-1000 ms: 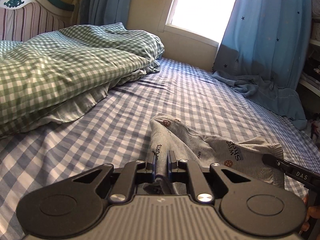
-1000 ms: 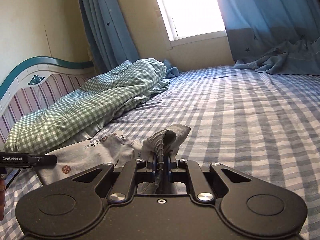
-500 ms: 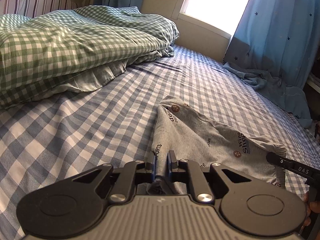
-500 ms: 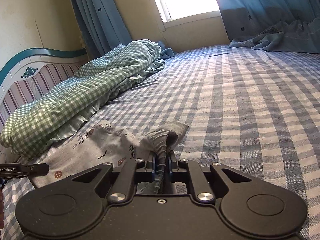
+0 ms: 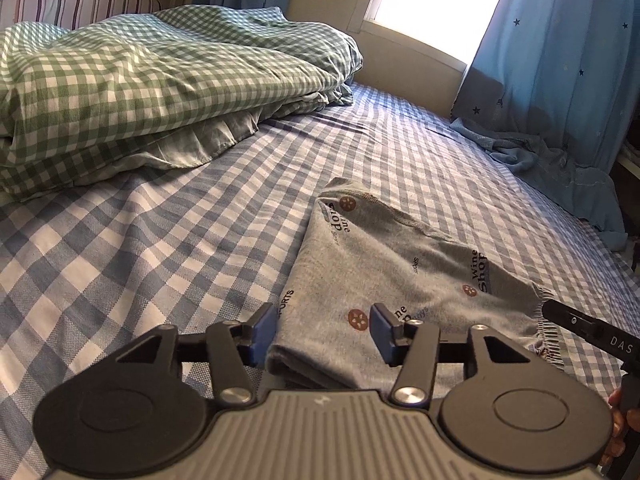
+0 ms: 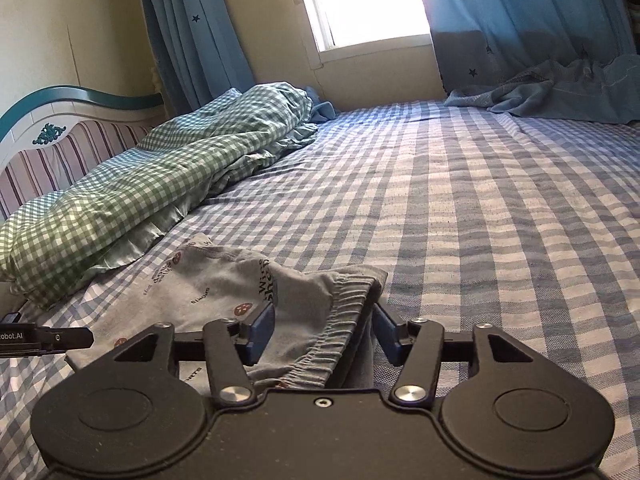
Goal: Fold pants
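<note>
At far left we see the green gingham duvet (image 5: pixel 152 80) bunched near the headboard. Our left gripper (image 5: pixel 324 332) stands wide apart over the folded edge of the grey printed pants (image 5: pixel 400 272), which lie on the blue checked bed (image 5: pixel 160 240). Our right gripper (image 6: pixel 324 332) is spread wide too, straddling the pants' elastic waistband (image 6: pixel 340 320).

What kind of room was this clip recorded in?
A home bedroom, by all signs: a bed in a blue checked sheet, a green gingham duvet heaped by a striped headboard, and star-print blue curtains at a sunlit window.
</note>
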Available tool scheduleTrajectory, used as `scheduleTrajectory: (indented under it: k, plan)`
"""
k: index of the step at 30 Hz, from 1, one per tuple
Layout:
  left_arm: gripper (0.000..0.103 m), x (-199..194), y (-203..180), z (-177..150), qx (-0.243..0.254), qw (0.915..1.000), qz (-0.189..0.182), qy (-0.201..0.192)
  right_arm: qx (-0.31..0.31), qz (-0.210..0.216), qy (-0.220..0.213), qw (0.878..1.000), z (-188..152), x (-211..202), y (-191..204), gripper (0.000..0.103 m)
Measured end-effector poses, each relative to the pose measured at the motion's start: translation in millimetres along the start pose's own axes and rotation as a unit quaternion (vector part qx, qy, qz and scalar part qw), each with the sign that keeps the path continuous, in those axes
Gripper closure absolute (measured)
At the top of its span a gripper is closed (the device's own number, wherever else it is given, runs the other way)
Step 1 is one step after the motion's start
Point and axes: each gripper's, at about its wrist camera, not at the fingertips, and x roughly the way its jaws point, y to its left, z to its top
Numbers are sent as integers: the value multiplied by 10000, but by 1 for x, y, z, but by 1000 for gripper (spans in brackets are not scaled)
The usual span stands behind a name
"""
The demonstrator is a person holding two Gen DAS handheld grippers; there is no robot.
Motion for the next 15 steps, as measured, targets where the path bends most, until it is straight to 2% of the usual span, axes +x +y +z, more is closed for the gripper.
scheduleTrajectory:
  k: [2,4,5,7,9,15]
  plan:
    - [33,-9,-4,1,57,9999,-1,-83,-115,-24,-116,9999,1,-11,7,36]
    - [18,-19,-7,1,91,9998,5,-179,-214,-41,-247,9995,2,-22,13,26]
    - [15,-25,-9,1,113,9997,3,-237,-257,-39,-318,9992,2,-29,16,23]
    - [6,-36,-12,2,172,9993,4,-344,-342,-67,-458,9983,3,-41,22,11]
    - [2,-46,-15,0,249,9988,32,-412,-448,-102,-612,9971,2,-54,27,4]
    - [1,-73,-25,-17,350,9978,223,-523,-629,-191,-984,9930,-9,-97,42,1]
